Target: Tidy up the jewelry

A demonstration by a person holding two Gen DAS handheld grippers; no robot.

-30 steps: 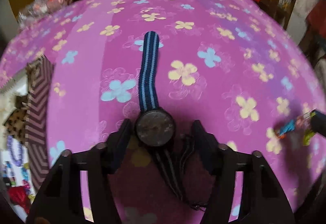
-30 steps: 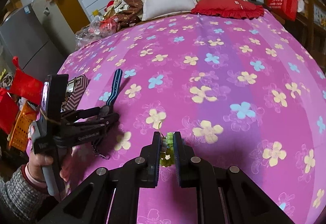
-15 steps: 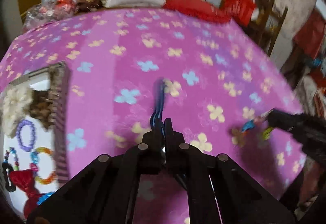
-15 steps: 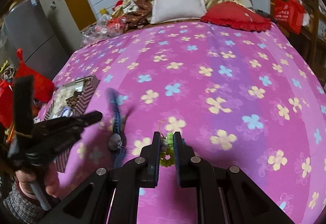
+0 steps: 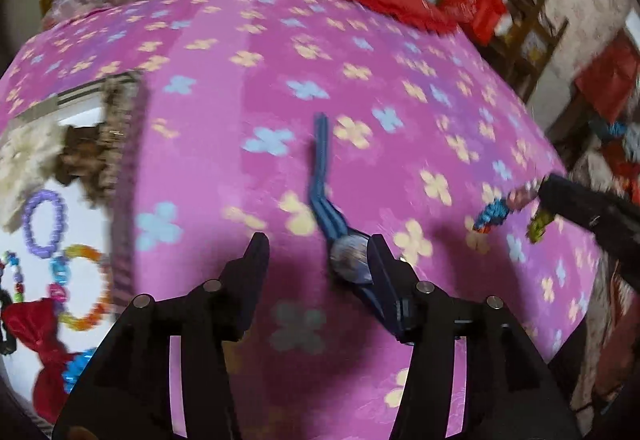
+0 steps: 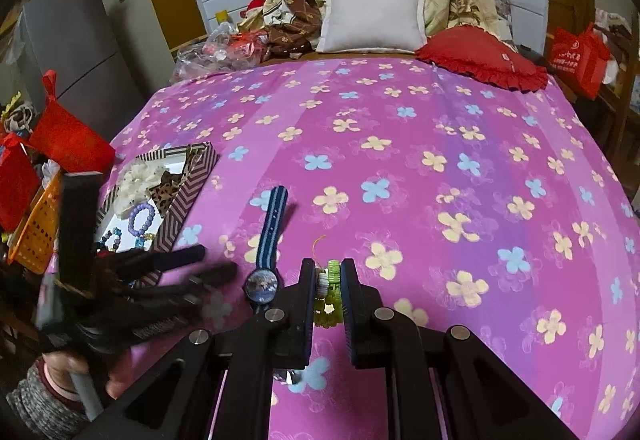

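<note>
A watch with a blue striped strap (image 5: 325,176) lies on the pink flowered bedspread; its round face (image 5: 349,255) rests against my left gripper's right finger. My left gripper (image 5: 318,254) is open and empty. The watch also shows in the right wrist view (image 6: 268,236), just left of my right gripper (image 6: 327,272). My right gripper is shut on a green and white beaded piece (image 6: 329,294). From the left wrist view this piece (image 5: 496,212) hangs at the right gripper's tip. The striped jewelry box (image 6: 172,192) with bracelets stands at the left.
The open box (image 5: 124,176) holds a purple bead bracelet (image 5: 42,218), an orange bead bracelet (image 5: 86,280), a red bow (image 5: 44,344) and a white flower. A white pillow (image 6: 372,20) and a red cushion (image 6: 484,58) lie at the bed's far end. Red bags stand beside the bed.
My left gripper was shut on the watch, lifted it, and has now opened; the watch lies on the bedspread nearer my right gripper. My right gripper stays shut on the beaded piece.
</note>
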